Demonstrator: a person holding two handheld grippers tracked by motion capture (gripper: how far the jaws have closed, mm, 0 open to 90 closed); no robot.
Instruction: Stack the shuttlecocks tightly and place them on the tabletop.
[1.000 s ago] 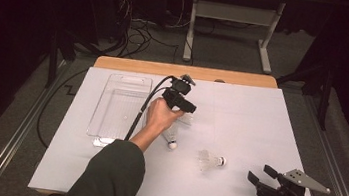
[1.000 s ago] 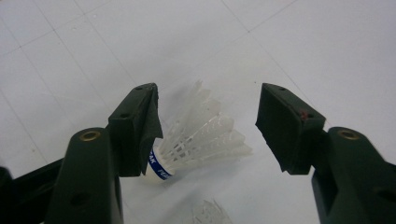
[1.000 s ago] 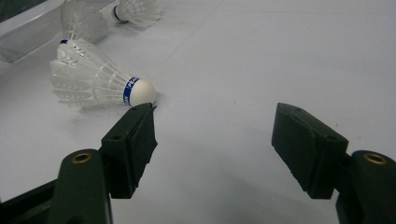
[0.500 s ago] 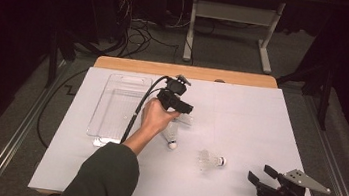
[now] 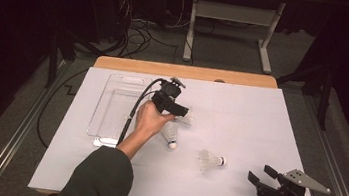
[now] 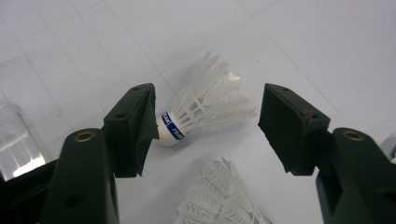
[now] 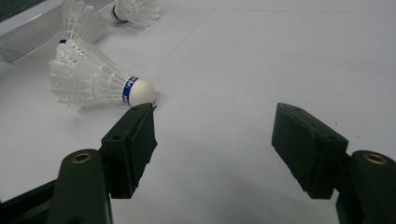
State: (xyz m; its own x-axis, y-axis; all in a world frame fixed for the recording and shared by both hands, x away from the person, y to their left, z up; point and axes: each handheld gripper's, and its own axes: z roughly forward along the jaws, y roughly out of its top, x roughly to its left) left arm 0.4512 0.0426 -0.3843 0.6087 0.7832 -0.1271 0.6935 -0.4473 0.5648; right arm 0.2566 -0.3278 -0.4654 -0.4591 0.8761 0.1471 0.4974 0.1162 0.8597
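Observation:
Three white shuttlecocks lie on the white table cover. My left gripper point(image 5: 184, 113) hangs over the far one point(image 5: 189, 119), open. In the left gripper view that shuttlecock point(image 6: 205, 107) lies between the spread jaws of the gripper point(image 6: 208, 116), cork by the left jaw, untouched. A second shuttlecock point(image 5: 170, 134) lies just below the hand, and its feathers point(image 6: 219, 196) show low in the left gripper view. The third point(image 5: 210, 160) lies mid-table. My right gripper point(image 5: 261, 173) rests open at the near right, empty point(image 7: 215, 121), with the third shuttlecock point(image 7: 98, 79) ahead of its left jaw.
A clear plastic tray point(image 5: 110, 115) sits left of the left hand, its edge point(image 7: 28, 28) visible far off in the right gripper view. The left gripper's cable point(image 5: 133, 108) runs across the tray. A wooden table edge point(image 5: 186, 71) borders the far side.
The left hand and gripper have shifted slightly left and down over the far shuttlecock. The right gripper has stayed still.

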